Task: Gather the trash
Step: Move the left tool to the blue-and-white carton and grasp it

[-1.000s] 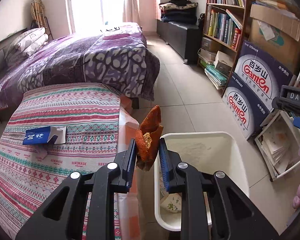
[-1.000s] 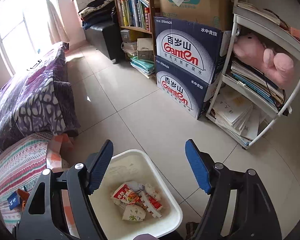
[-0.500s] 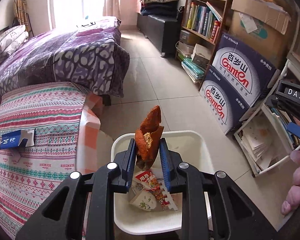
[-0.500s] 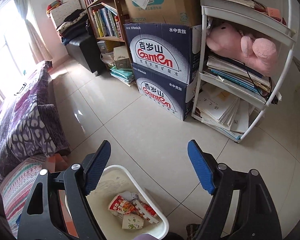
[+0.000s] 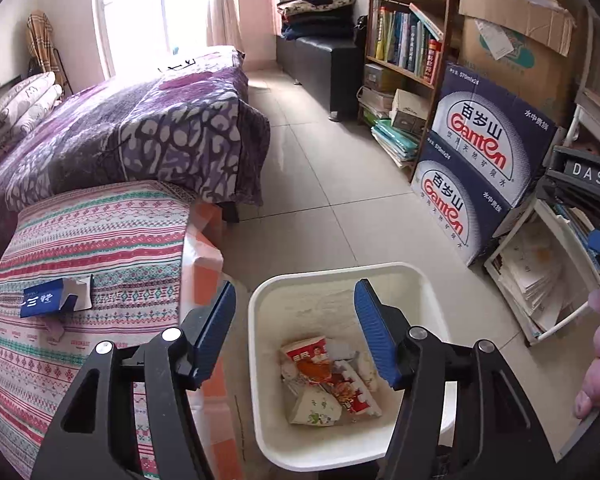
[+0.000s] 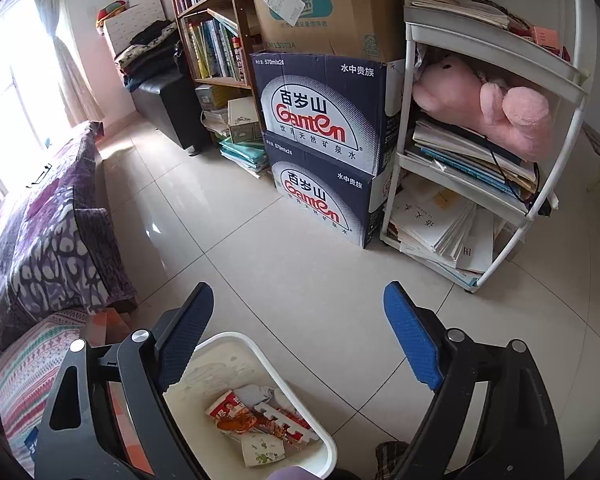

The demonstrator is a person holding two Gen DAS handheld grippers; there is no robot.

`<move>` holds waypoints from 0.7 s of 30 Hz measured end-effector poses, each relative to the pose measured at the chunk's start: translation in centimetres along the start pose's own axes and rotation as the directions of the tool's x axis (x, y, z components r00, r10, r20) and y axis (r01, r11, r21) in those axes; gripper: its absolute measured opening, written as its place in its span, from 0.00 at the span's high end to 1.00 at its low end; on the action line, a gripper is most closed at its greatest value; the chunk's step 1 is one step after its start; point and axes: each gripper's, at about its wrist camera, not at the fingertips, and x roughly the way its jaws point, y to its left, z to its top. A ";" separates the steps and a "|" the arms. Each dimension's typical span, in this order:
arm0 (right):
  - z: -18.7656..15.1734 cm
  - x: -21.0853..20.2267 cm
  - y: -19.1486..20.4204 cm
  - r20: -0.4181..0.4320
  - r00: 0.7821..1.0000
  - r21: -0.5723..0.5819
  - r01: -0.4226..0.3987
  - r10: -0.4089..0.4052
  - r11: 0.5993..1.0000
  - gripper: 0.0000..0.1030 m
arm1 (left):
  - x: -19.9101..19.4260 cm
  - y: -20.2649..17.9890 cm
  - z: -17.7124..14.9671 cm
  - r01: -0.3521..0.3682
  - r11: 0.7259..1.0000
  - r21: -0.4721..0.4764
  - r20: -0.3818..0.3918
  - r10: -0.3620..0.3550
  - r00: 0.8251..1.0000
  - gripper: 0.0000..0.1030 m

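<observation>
Your left gripper (image 5: 296, 330) is opening over the white bin (image 5: 332, 276), the orange wrapper (image 5: 314, 370) it pinched a second ago now lies inside, so the blue carton (image 5: 56, 300) comes next.

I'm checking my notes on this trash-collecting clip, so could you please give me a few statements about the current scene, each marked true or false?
1. The left gripper holds an orange wrapper. False: nothing is between its opening jaws; an orange wrapper lies in the bin.
2. The white bin already contains several pieces of trash. True.
3. A blue carton lies on the striped cloth. True.
4. The right gripper is clamped on the bin's rim. False: its jaws are opening, wide apart, with nothing between them.
5. The pink plush toy sits on the floor. False: it lies on a shelf of the white rack.
</observation>
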 end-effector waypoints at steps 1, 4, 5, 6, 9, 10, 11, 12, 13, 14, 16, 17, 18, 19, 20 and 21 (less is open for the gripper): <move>-0.2 -0.1 0.6 -0.001 1.000 -0.016 -0.002 0.002 1.000 0.17 | 0.1 0.5 -0.2 -0.017 1.000 -0.003 -0.002 0.017 1.000 0.38; -0.7 -0.4 2.0 0.002 1.000 -0.051 -0.009 0.009 0.999 0.14 | 0.5 2.7 -0.8 -0.073 0.997 -0.019 -0.012 0.072 0.997 0.31; -1.0 -0.6 2.6 0.003 1.000 -0.065 -0.013 0.013 0.998 0.13 | 0.7 3.5 -1.0 -0.094 0.995 -0.026 -0.015 0.093 0.996 0.28; -1.2 -0.7 3.3 0.002 1.000 -0.079 -0.018 0.018 0.997 0.12 | 0.8 4.4 -1.2 -0.116 0.993 -0.032 -0.019 0.115 0.993 0.25; -2.0 -1.0 5.1 -0.009 0.999 -0.123 -0.034 0.033 0.992 0.11 | 1.6 7.3 -2.0 -0.185 0.981 -0.066 -0.047 0.182 0.982 0.19; -2.3 -1.1 5.9 -0.013 0.999 -0.144 -0.041 0.040 0.989 0.11 | 2.0 8.4 -2.2 -0.206 0.975 -0.082 -0.062 0.201 0.978 0.19; -2.6 -1.2 6.5 -0.015 0.999 -0.160 -0.046 0.044 0.986 0.11 | 2.3 9.6 -2.4 -0.227 0.968 -0.103 -0.080 0.220 0.972 0.18; -2.8 -1.3 7.2 -0.017 0.999 -0.175 -0.050 0.048 0.983 0.11 | 2.7 11.0 -2.7 -0.255 0.958 -0.130 -0.101 0.243 0.965 0.16; -3.1 -1.4 7.9 -0.019 0.998 -0.193 -0.055 0.052 0.980 0.11 | 3.1 12.4 -2.9 -0.285 0.945 -0.160 -0.125 0.266 0.956 0.16; -3.3 -1.5 8.4 -0.020 0.998 -0.205 -0.059 0.056 0.977 0.09 | 3.6 14.0 -3.1 -0.312 0.929 -0.198 -0.153 0.285 0.946 0.15; -3.8 -1.7 9.7 -0.023 0.998 -0.229 -0.068 0.064 0.971 0.08 | 4.5 17.3 -3.3 -0.353 0.890 -0.288 -0.208 0.302 0.930 0.15; -4.1 -1.8 10.3 -0.027 0.997 -0.242 -0.076 0.071 0.967 0.08 | 4.9 18.9 -3.4 -0.371 0.866 -0.335 -0.233 0.305 0.923 0.15; -4.3 -1.9 10.8 -0.033 0.996 -0.250 -0.084 0.078 0.965 0.08 | 5.2 20.7 -3.5 -0.387 0.837 -0.387 -0.256 0.305 0.917 0.15; -4.4 -1.9 11.2 -0.043 0.995 -0.257 -0.097 0.089 0.962 0.08 | 5.5 22.5 -3.7 -0.398 0.804 -0.442 -0.278 0.299 0.913 0.15; -4.5 -2.0 11.5 -0.049 0.994 -0.260 -0.105 0.095 0.960 0.08 | 5.8 24.0 -3.7 -0.403 0.772 -0.492 -0.295 0.287 0.911 0.15; -4.5 -2.1 11.8 -0.052 0.994 -0.262 -0.111 0.101 0.959 0.08 | 6.1 25.6 -3.8 -0.403 0.736 -0.544 -0.311 0.269 0.912 0.15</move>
